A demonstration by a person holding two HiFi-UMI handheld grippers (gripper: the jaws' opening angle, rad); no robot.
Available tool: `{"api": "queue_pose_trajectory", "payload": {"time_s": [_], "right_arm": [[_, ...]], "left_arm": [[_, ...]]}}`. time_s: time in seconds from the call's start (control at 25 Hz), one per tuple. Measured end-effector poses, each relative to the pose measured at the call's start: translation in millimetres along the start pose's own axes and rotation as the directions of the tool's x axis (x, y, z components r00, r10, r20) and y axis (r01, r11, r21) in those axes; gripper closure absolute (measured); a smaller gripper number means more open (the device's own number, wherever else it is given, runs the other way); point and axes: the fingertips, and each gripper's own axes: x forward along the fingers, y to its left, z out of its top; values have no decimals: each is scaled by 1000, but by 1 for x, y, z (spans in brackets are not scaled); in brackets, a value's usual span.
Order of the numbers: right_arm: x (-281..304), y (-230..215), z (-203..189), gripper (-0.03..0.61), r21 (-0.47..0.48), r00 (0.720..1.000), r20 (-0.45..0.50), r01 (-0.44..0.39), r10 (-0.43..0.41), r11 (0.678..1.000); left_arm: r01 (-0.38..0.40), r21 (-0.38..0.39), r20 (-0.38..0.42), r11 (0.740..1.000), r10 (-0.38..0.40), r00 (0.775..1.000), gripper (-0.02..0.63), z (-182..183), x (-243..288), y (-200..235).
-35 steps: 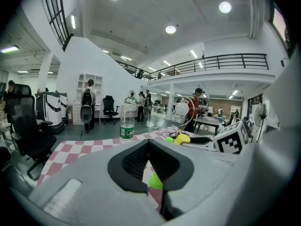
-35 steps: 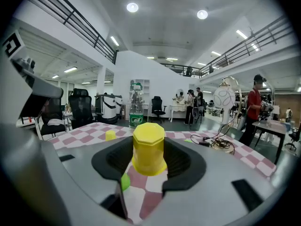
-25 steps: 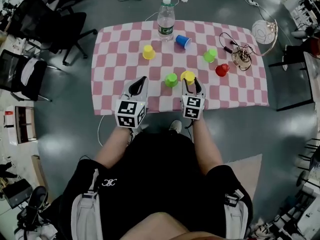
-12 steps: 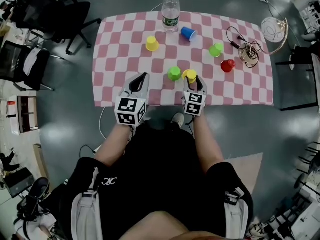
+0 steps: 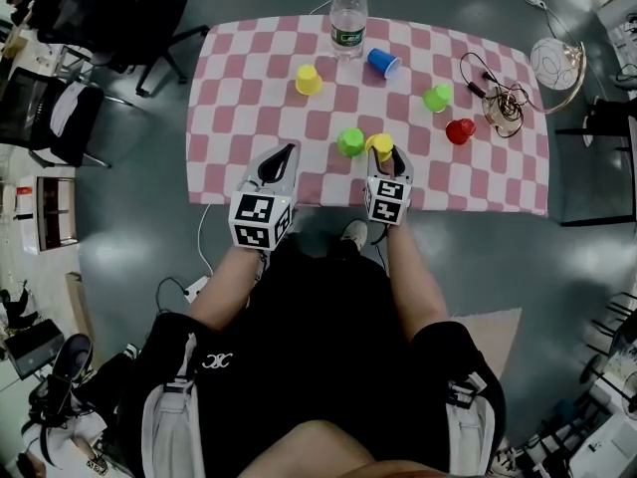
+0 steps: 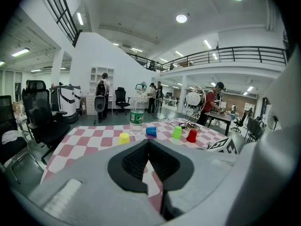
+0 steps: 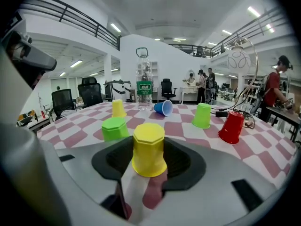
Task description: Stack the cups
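Since a second ago the right tool has eased slightly lower with its load, while the left tool has kept its place. The right tool's jaws pinch an upturned yellow cup by its sides, just beside a green cup near the front edge of the checked desk. Whether the held cup rests on the cloth cannot be told. The left tool's jaws are pressed together on nothing, over the desk's front edge. Farther back stand a second yellow cup, a light green cup and a red cup — well apart — and a blue cup lies on its side near a water bottle.
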Motion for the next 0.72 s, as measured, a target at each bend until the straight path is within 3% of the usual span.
{"api": "queue_pose_trajectory", "payload": {"time_s": [0.4, 0.72], "right_arm": [[3, 0, -1, 364, 21, 1000, -14, -20, 21, 1000], [-39, -14, 57, 342, 87, 983, 181, -30, 13, 996]], "left_arm": [[-4, -7, 11, 1000, 4, 1000, 598, 1, 0, -5], [21, -20, 51, 1000, -19, 999, 598, 13, 9, -20]]}}
